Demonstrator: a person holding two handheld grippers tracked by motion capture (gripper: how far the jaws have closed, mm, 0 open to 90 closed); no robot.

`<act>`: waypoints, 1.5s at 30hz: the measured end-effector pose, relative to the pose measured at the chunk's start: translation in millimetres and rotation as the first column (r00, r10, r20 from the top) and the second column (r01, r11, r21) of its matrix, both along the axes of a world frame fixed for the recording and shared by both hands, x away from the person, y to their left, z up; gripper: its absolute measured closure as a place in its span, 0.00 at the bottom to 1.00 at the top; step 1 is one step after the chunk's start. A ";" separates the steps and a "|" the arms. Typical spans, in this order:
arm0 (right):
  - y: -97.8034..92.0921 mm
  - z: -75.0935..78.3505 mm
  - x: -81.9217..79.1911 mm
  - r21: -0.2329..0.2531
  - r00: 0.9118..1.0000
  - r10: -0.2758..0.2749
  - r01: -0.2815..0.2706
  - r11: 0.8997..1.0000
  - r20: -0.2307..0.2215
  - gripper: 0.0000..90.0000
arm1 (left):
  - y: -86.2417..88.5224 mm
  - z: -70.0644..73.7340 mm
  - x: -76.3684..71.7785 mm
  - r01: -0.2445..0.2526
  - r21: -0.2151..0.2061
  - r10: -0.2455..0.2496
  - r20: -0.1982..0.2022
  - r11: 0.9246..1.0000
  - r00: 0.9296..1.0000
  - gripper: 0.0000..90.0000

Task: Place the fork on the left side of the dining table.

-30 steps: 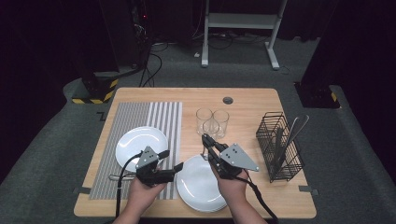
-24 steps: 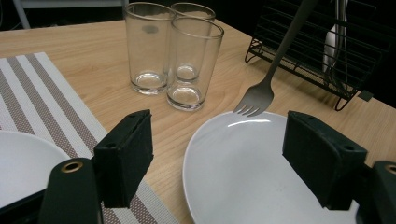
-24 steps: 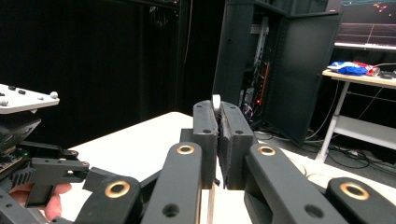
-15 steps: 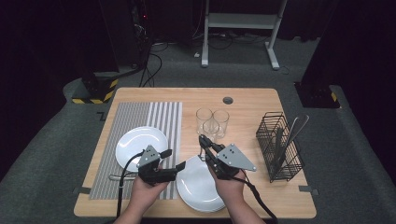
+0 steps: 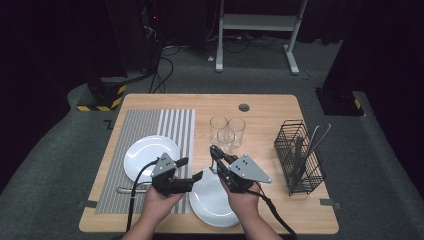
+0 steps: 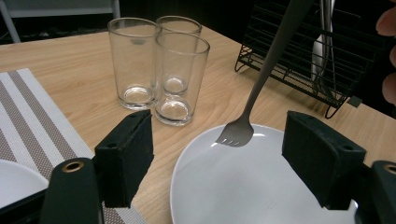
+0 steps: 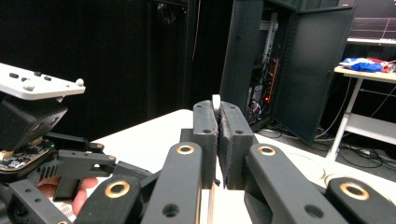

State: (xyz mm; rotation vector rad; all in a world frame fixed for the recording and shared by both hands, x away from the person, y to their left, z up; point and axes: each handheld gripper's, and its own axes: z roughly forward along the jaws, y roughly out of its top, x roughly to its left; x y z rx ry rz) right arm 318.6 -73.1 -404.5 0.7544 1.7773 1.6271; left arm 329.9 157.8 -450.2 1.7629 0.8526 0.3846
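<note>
In the left gripper view a silver fork (image 6: pixel 261 79) hangs tines down over the near white plate (image 6: pixel 243 186). My right gripper (image 5: pixel 214 151) is shut on its handle, and the handle's end (image 7: pixel 215 100) pokes out above the closed jaws (image 7: pixel 217 116). That gripper sits over the far edge of the plate (image 5: pixel 212 202). My left gripper (image 5: pixel 191 169) is open at the plate's left rim. In its own view its jaws (image 6: pixel 222 144) stand on either side of the fork tines without touching them.
Three empty glasses (image 5: pixel 227 131) stand close behind the plate. A black wire basket (image 5: pixel 300 157) with cutlery is at the right. A striped placemat (image 5: pixel 170 125) on the left holds a second white plate (image 5: pixel 145 150) and a piece of cutlery (image 5: pixel 125 189).
The right gripper with the fork has shifted slightly left and toward the near plate. The left gripper has barely moved.
</note>
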 end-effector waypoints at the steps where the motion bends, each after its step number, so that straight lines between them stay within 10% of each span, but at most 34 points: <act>1: 0.7 -0.1 0.5 -0.001 1.000 0.002 -0.002 1.000 0.001 0.96 | -0.5 1.1 0.5 0.001 0.001 -0.001 0.003 1.000 1.000 0.28; 26: 13.0 -5.8 -2.9 0.001 0.999 0.039 -0.039 0.999 -0.027 0.96 | -17.3 6.1 8.8 0.053 -0.011 -0.053 0.004 0.999 0.999 0.35; 45: 17.7 -12.3 -1.5 0.006 0.997 0.053 -0.052 0.999 -0.054 0.96 | -17.3 -0.2 6.1 0.044 -0.035 -0.043 0.038 0.998 0.998 0.73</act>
